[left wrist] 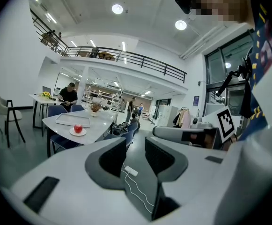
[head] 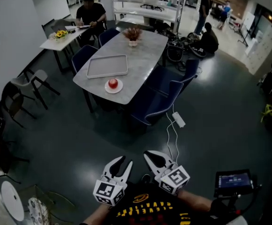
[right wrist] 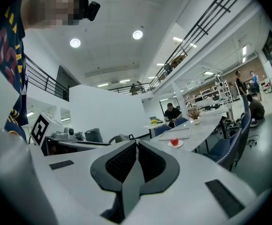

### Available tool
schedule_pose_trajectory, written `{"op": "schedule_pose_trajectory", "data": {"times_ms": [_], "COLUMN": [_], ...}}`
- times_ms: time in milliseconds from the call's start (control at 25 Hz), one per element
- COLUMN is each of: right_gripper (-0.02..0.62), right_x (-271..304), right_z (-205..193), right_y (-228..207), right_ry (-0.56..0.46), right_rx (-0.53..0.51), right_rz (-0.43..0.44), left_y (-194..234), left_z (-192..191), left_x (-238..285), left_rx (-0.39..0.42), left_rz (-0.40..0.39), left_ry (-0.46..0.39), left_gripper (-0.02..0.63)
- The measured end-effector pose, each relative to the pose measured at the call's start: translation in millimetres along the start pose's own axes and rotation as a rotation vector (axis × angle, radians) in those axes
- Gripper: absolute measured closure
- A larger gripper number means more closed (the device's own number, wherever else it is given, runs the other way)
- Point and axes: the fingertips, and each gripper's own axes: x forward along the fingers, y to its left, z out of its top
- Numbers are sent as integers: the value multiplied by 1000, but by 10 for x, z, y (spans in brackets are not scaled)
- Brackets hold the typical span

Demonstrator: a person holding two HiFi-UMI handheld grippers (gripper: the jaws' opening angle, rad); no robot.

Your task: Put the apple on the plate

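Two grippers at 6 o'clock in head view, both empty. Left gripper point(head: 124, 161): jaws spread wide. Right gripper point(head: 150, 154): jaws drawn to a narrow slit, nothing between them. Apple point(head: 113, 83) sits on plate point(head: 121, 89) at near end of table point(head: 145, 55), well apart from grippers, toward 11 o'clock. Tray point(head: 107, 65) lies just beyond plate, 12 o'clock.
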Motion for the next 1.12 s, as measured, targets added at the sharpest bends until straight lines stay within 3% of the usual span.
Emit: {"op": "schedule_pose_trajectory", "data": {"times_ms": [520,1120], "right_gripper": [588,588], "right_x": [322,1656], "right_z": [14,200], "right_y": [-423,-699], "right_ry": [14,64], "right_rx": [36,32], "right_rz": [-13,-91], "left_y": [263,1554], "left_z": [72,530], "left_x": [459,980], "left_rx": [-17,-55], "left_rz": [-20,-102], "left_ry": [31,27], "left_gripper": [477,477]}}
